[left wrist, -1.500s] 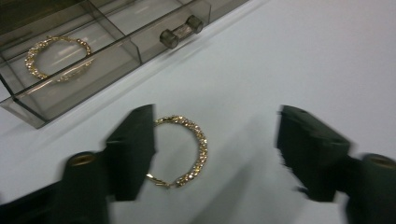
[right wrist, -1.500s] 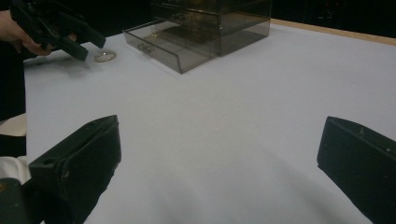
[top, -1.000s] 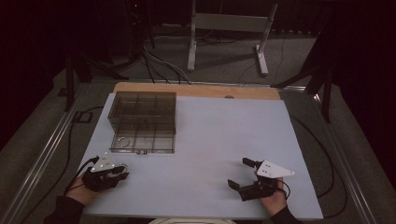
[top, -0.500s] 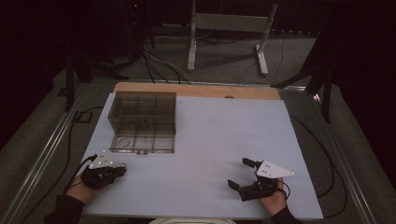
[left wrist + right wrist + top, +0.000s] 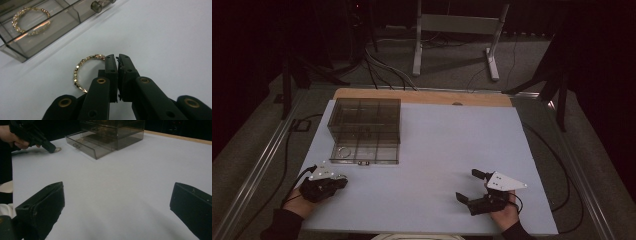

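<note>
Smoky plastic drawer box (image 5: 366, 130) is sitting left of centre in the high view, its bottom drawer (image 5: 365, 151) pulled out, likely awaiting jewellery. Lower left, the left gripper (image 5: 343, 181) is pinching shut; its own view shows the gold hoop earring (image 5: 85, 68) clamped at centre, a second hoop (image 5: 30, 21) lying in the drawer, upper left. Lower right, the right gripper (image 5: 470, 185) is gaping wide, holding nothing, probably idling

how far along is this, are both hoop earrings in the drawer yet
Half done, it seems. One hoop already lies in the open drawer. The second hoop is pinched by the left hand-held gripper on the table, just outside the drawer. Left: placing it inside. The right hand-held gripper sits open and idle.
</note>
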Demonstrator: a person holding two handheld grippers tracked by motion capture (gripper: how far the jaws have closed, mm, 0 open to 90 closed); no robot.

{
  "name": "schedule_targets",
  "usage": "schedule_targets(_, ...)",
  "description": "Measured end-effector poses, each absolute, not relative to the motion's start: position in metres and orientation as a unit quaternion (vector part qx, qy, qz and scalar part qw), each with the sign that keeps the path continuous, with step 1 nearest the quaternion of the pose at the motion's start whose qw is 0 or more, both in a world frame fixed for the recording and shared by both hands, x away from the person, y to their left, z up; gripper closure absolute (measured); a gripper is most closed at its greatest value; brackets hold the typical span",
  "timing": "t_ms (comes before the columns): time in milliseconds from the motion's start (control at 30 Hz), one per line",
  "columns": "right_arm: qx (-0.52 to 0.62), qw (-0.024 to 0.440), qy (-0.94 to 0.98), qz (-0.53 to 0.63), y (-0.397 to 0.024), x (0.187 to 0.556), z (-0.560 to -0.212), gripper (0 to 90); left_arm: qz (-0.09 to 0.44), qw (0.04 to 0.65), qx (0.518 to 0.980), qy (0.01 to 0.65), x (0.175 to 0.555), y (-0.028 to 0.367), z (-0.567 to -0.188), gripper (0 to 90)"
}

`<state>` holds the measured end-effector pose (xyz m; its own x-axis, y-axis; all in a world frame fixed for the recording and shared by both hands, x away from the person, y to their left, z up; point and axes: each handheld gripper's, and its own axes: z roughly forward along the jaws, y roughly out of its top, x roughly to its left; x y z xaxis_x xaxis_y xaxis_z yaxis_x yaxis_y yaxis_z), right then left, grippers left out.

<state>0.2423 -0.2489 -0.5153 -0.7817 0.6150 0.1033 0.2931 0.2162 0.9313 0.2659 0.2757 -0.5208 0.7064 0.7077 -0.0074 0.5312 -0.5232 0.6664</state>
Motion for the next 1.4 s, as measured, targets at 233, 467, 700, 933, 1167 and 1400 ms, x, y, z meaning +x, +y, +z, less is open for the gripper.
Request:
schedule_targets(233, 0.296, 0.147, 0.766, 0.551, -0.249, 0.242, -0.515, 0.0, 0.14, 0.341, 0.858, 0.357, 0.265, 0.273, -0.513, 88.2)
schedule_targets(467, 0.296, 0.146, 0.766, 0.551, -0.249, 0.242, -0.515, 0.0, 0.145, 0.351, 0.852, 0.359, 0.267, 0.273, -0.505, 88.2)
schedule_targets(700, 0.296, 0.146, 0.766, 0.551, -0.248, 0.242, -0.515, 0.0, 0.148, 0.364, 0.847, 0.359, 0.27, 0.272, -0.498, 88.1)
schedule_targets(933, 0.296, 0.146, 0.767, 0.551, -0.248, 0.243, -0.515, 0.0, 0.149, 0.376, 0.842, 0.358, 0.275, 0.271, -0.49, 88.1)
schedule_targets(1167, 0.296, 0.146, 0.767, 0.551, -0.248, 0.242, -0.516, 0.0, 0.156, 0.38, 0.838, 0.36, 0.283, 0.267, -0.484, 88.1)
schedule_targets(1400, 0.296, 0.145, 0.767, 0.551, -0.248, 0.242, -0.515, 0.0, 0.156, 0.383, 0.834, 0.365, 0.291, 0.265, -0.483, 88.1)
